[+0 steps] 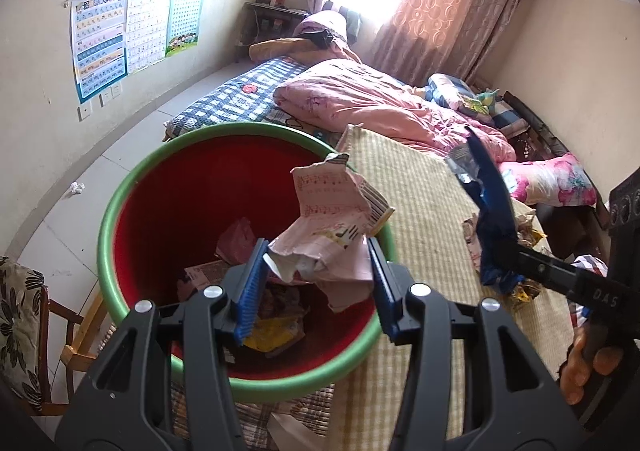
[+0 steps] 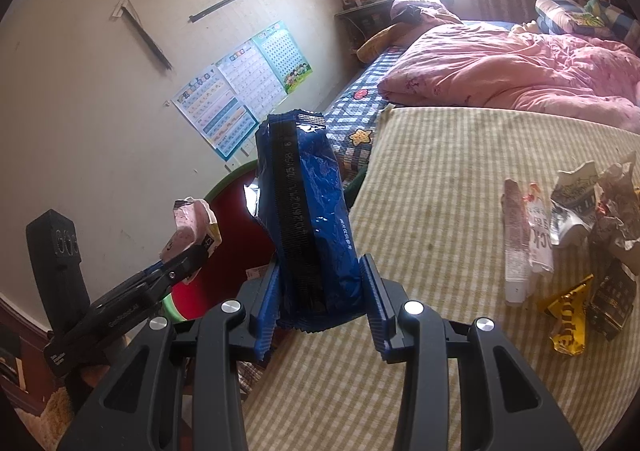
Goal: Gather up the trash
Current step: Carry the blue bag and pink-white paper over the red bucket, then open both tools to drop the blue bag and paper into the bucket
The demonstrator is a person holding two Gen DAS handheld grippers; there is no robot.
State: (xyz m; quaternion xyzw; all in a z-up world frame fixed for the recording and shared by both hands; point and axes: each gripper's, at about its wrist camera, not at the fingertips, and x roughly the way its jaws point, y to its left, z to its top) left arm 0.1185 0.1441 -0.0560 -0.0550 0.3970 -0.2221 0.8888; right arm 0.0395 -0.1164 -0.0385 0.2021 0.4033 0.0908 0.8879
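Trash bin (image 1: 132, 187), red inside, green rim, at bed edge, wrappers already in it. Left gripper (image 1: 318, 271) fingers clamped on crumpled pink wrapper (image 1: 332, 219) above bin. Right gripper (image 2: 320, 291) fingers clamped on blue snack bag (image 2: 308, 211), upright. More wrappers (image 2: 560, 235) lie on striped mat (image 2: 440, 179), far right.

a lived-in home bedroom: a bed (image 1: 256, 99) with checked sheet under a rumpled pink quilt (image 1: 380, 99), patterned curtains (image 1: 448, 11) glowing at the bright window, children's learning charts (image 1: 136, 35) taped on the cream wall, pillows (image 1: 552, 183) piled aside.
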